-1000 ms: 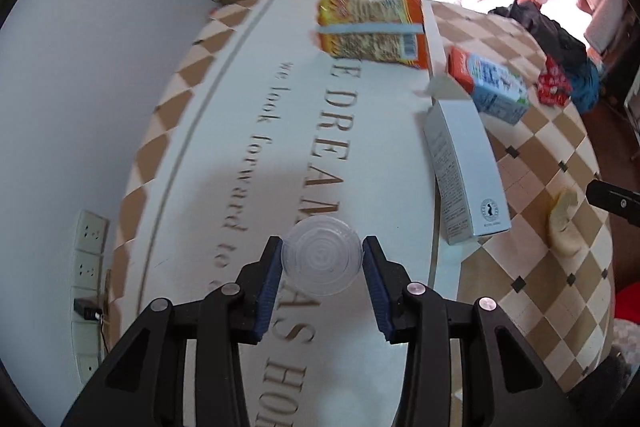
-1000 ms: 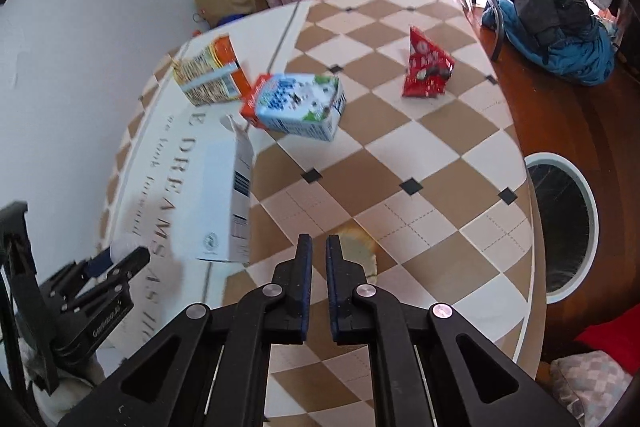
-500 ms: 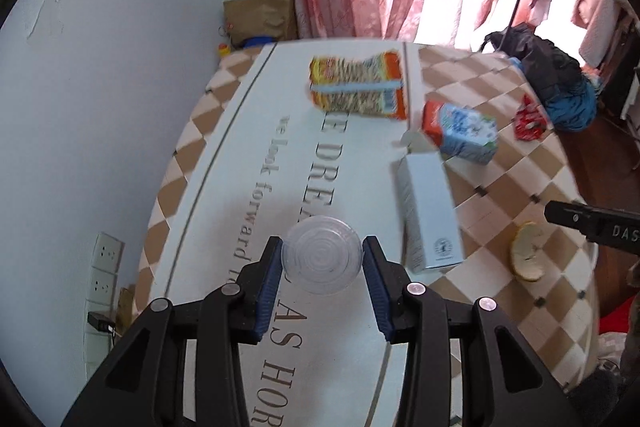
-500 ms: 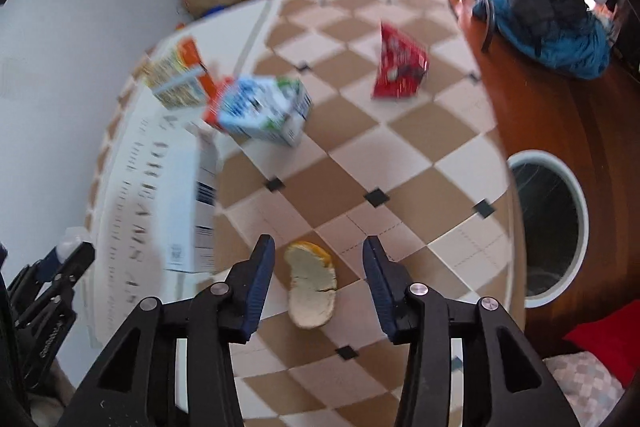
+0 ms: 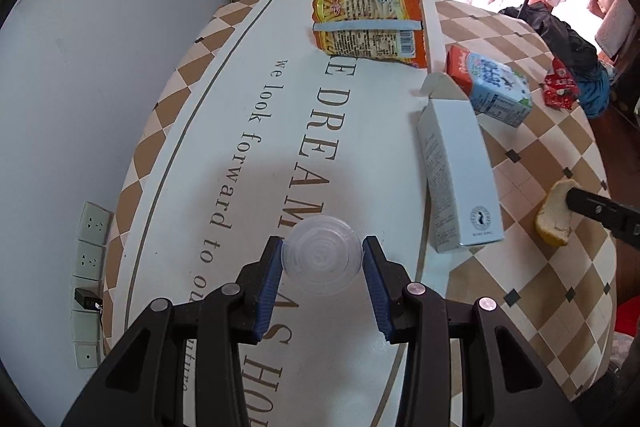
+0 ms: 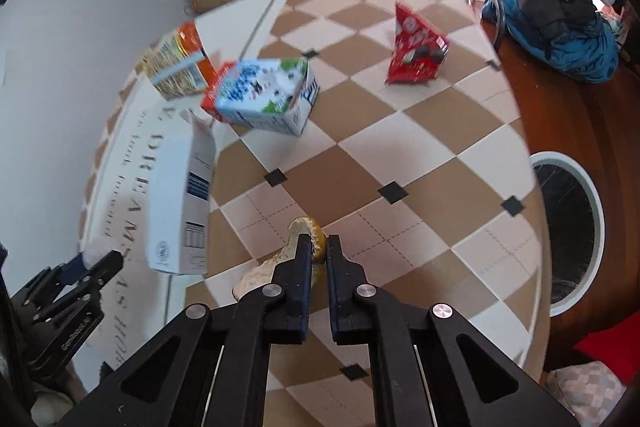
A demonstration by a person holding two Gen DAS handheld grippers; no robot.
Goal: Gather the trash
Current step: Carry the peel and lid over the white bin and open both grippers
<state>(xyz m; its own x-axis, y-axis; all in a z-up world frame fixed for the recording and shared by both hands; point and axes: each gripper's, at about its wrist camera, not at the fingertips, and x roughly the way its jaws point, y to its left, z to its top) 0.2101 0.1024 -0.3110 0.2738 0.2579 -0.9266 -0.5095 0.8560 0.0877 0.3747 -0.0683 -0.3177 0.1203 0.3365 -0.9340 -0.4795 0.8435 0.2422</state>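
My left gripper is shut on a clear round plastic cup, held above the white lettered part of the table. My right gripper is shut on a yellow-white piece of peel near the table's front edge; the peel also shows in the left wrist view. Whether it is off the table I cannot tell. Lying on the table are a long white box, a blue-and-white milk carton, an orange noodle packet and a red wrapper.
A round white-rimmed bin with a black liner stands on the floor right of the table. Dark and blue clothes are piled on a wooden surface at the back right. A wall with sockets runs along the left, with pink curtains behind.
My right gripper was shut, opened over the peel, and has now shut on it. The left gripper has kept the cup and drifted a little over the table.
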